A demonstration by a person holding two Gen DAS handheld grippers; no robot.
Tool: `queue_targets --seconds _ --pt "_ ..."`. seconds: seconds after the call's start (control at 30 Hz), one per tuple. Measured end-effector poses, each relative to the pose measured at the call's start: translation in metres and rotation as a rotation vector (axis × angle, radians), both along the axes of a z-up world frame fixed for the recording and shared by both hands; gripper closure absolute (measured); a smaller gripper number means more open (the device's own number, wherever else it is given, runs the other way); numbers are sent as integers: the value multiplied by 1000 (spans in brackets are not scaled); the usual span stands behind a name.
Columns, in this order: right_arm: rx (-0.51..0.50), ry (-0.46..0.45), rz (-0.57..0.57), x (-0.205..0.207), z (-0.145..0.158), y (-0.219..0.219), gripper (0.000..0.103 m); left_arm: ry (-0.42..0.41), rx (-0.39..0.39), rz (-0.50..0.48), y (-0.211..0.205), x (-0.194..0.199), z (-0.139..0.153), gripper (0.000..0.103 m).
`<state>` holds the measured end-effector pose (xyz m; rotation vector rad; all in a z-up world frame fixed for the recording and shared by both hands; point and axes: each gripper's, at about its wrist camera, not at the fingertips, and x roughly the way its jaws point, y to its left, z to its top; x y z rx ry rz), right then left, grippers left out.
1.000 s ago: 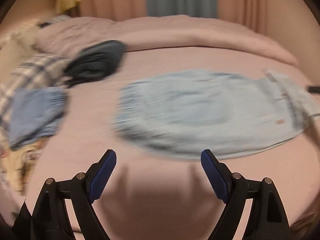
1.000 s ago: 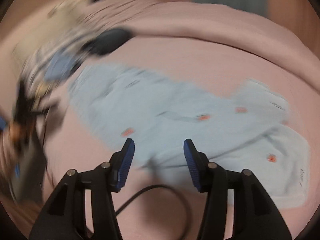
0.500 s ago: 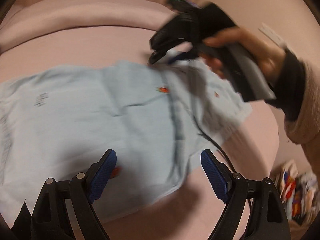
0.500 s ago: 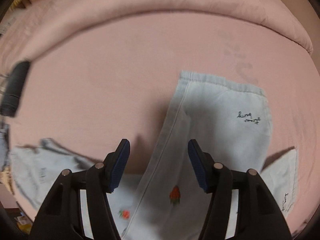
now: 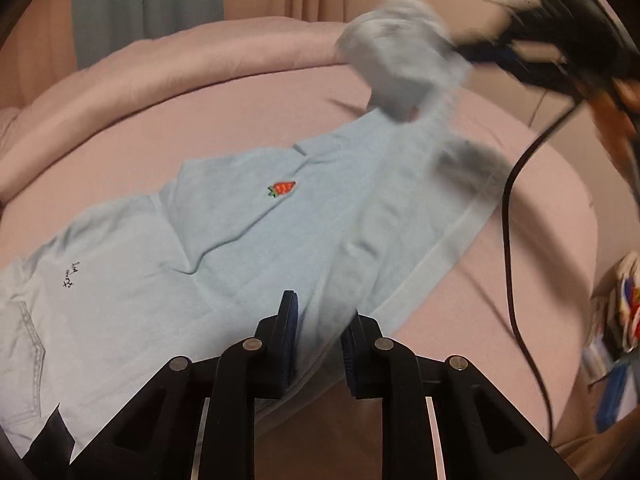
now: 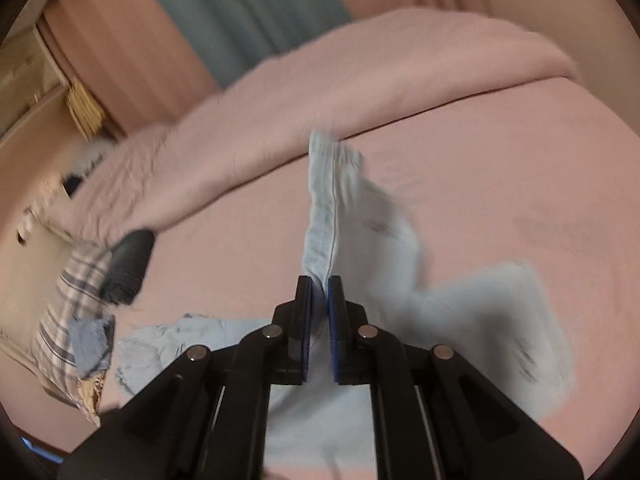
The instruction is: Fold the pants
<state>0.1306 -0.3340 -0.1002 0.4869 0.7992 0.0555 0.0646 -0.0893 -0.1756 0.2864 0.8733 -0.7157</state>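
We've got the pants [image 5: 224, 248] spread across the pink bed [image 5: 532, 216], light blue, with a carrot patch [image 5: 282, 189] near the middle and dark script embroidery [image 5: 71, 275] towards the left. Left tool [image 5: 318, 320] is clamped on the near edge of the pants, fabric running between its blue pads. Right tool [image 6: 320, 292] is clamped on a hem, and that leg end stands up off the bed as a raised strip; from the left wrist view the same lifted bunch shows top right, blurred, with the right tool [image 5: 484, 54] at it. A black cable [image 5: 510, 248] hangs from that tool down over the bed's right side. Rest of the pants lies flat on the bed below and between both tools. Far side: rolled pink duvet [image 6: 360, 80], a dark rolled garment [image 6: 128, 268] beside a plaid cloth [image 6: 68, 312], and a small blue item [image 6: 90, 344] on the plaid. Curtains [image 6: 240, 12] behind.
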Motion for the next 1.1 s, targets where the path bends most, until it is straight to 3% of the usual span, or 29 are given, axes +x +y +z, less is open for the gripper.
queue_targets --seconds 0.1,0.2,0.23,0.3,0.53,0.67,0.7,0.77,0.9,0.97,1.1 --pt "71 71 -105 -59 -48 -36 93 -3 51 -2 -9 -1 -8 82" --pt "176 165 -159 -72 -104 -59 91 -5 76 5 -12 0 -8 82" --pt "221 182 -185 -76 -119 -64 95 -3 81 8 -14 -1 -7 82" --pt "360 141 -231 -87 -135 -73 97 7 82 17 -13 7 -6 82" --pt "288 32 -251 -114 -110 -66 96 30 93 38 -12 15 -7 82" --pt "336 113 -258 -124 -133 -86 91 43 91 39 -13 18 -7 82" --pt "354 90 -283 -130 -131 -92 86 45 94 36 -13 18 -7 82" --pt "399 55 -327 -137 -129 -102 54 47 100 30 -14 20 -8 82" --pt "376 13 -363 -133 -111 -112 55 50 105 39 -15 22 -8 82" --pt "395 -9 -349 -117 -105 -120 63 43 108 40 -15 21 -9 82" --pt "402 39 -317 -91 -108 -122 72 46 106 40 -15 21 -9 82"
